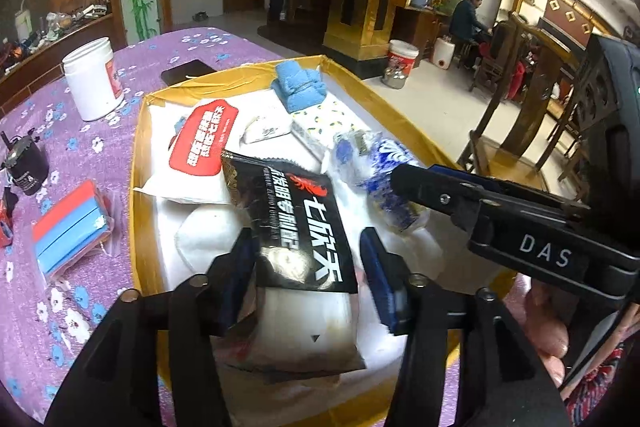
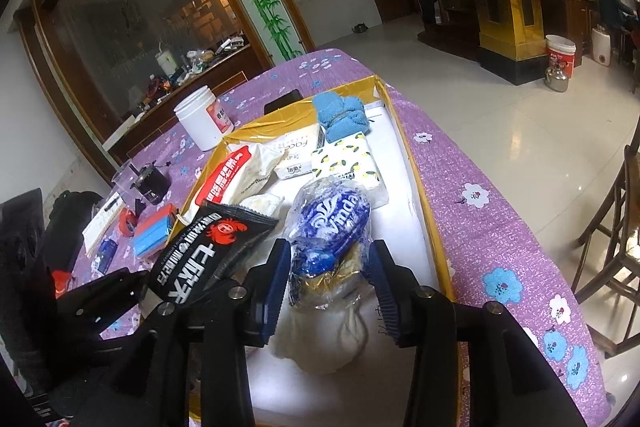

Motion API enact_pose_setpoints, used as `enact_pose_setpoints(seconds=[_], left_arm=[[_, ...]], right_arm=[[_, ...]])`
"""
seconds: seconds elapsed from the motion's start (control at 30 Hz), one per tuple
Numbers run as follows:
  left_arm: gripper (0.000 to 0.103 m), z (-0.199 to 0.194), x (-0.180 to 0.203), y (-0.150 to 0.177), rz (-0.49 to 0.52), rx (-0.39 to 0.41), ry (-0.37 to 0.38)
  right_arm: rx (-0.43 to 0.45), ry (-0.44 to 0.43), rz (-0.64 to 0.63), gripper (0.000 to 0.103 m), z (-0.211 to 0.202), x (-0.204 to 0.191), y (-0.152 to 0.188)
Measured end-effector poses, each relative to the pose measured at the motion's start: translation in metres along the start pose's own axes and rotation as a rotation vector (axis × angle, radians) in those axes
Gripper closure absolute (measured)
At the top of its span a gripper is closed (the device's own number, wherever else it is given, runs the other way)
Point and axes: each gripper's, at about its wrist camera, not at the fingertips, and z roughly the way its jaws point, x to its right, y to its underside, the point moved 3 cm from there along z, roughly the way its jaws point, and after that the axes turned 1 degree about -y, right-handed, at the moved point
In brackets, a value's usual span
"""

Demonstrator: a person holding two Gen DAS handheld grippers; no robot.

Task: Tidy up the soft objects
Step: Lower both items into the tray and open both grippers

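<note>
A gold-rimmed tray point(image 1: 138, 163) is seen on a purple flowered tablecloth point(image 1: 72, 155), filled with soft goods. The left gripper point(image 1: 310, 269) is held low over the tray's near end, its jaws apart; a black packet point(image 1: 296, 223) lies between them, and no pad is seen pressing on it. The right gripper point(image 2: 330, 277) is held beside it, jaws likewise apart, with a blue-and-white tissue pack point(image 2: 334, 219) between the pads; clear gaps are visible on both sides. Further back in the tray are noted a red-labelled white bag point(image 1: 192, 151), a lemon-print tissue pack point(image 2: 348, 157) and a folded blue towel point(image 1: 298, 87) at the far end. Outside the tray, on the cloth, are noted a white tub point(image 1: 94, 83) and a red-and-blue block point(image 1: 70, 231).
</note>
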Motion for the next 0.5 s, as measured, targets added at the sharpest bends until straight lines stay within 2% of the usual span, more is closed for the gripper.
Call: enact_pose_setpoints(seconds=[0.1, 0.27, 0.5], left_arm=[[0.049, -0.002, 0.001, 0.0, 0.003, 0.008, -0.005], [0.049, -0.007, 0.005, 0.0, 0.005, 0.01, 0.026], [0.049, -0.023, 0.021, 0.004, 0.061, 0.035, 0.069]], right_arm=[[0.015, -0.004, 0.003, 0.052, -0.004, 0.0, -0.002], [0.035, -0.007, 0.013, 0.052, -0.011, 0.003, -0.004], [0.059, -0.01, 0.021, 0.052, -0.02, 0.004, -0.008]])
